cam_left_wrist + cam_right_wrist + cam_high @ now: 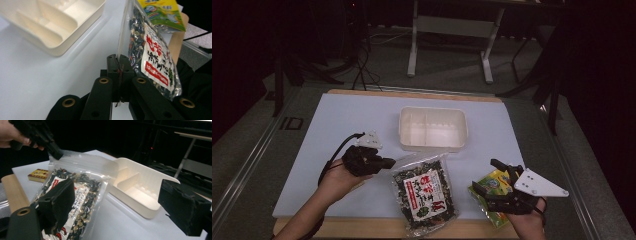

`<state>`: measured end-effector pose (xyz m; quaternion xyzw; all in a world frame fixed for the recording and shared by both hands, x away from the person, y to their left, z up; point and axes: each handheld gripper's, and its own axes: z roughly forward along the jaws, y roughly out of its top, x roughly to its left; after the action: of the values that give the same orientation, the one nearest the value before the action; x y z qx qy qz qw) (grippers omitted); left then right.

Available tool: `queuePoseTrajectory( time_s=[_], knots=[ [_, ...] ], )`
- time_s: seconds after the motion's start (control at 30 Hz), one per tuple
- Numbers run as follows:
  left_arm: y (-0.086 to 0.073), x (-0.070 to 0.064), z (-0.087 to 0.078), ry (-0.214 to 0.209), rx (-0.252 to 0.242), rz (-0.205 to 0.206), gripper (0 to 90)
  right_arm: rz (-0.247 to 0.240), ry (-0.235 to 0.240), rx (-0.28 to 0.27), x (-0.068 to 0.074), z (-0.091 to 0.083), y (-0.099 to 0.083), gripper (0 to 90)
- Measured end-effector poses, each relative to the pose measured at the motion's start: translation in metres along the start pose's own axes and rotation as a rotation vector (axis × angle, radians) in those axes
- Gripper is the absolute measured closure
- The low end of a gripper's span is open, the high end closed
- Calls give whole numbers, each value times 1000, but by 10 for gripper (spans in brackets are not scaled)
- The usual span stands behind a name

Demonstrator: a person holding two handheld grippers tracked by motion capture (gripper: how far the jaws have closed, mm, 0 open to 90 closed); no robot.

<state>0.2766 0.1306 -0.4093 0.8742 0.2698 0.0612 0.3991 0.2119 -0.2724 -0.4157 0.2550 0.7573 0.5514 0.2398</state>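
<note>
The left tool (388, 162) was clamped on the clear sealed top strip of a transparent plastic bag of dark dried seaweed mix with a white-and-red printed label (423, 194). In the left gripper view its jaws were pressed together with the film pinched between them (119, 68). That bag lay at the middle of the near edge of the pale blue tabletop (337, 130), its bottom hanging a little past the wooden lip, and its held corner pointed toward the far edge. Gripping the flat seal rather than the bulging body probably gave a firm hold without crushing the contents.

Beyond the bag, toward the centre of the tabletop, stood a cream rectangular plastic tray with inner dividers (432, 128), empty and open upward; it looked like the place the bag was meant for.

The right tool (492, 182) hovered at the near right corner with its jaws wide apart, holding nothing, just over a smaller yellow-and-green printed packet (493, 186) lying there. Its camera looked across the seaweed bag (75, 192) toward the tray (140, 187), so it seemed ready either to steady the bag or to take the packet.
</note>
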Motion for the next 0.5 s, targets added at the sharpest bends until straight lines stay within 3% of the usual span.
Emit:
queuePoseTrajectory(
  time_s=[0.07, 0.13, 0.27, 0.33, 0.5],
  knots=[
    [0, 0, 0, 0, 0, 0, 900, -12, -7, 4, 1, 0, 1, 140],
    [6, -9, -2, -10, -9, 30, 900, -32, -1, 11, 3, 1, 2, 149],
    [14, -22, -5, -28, -26, 77, 900, -8, 24, 21, 3, 3, 3, 168],
    [17, -27, -7, -39, -49, 109, 900, 29, 67, 24, 0, 5, 2, 155],
    [25, -40, -14, -49, -87, 172, 900, 18, 100, 30, 1, 6, 2, 145]
  ],
)
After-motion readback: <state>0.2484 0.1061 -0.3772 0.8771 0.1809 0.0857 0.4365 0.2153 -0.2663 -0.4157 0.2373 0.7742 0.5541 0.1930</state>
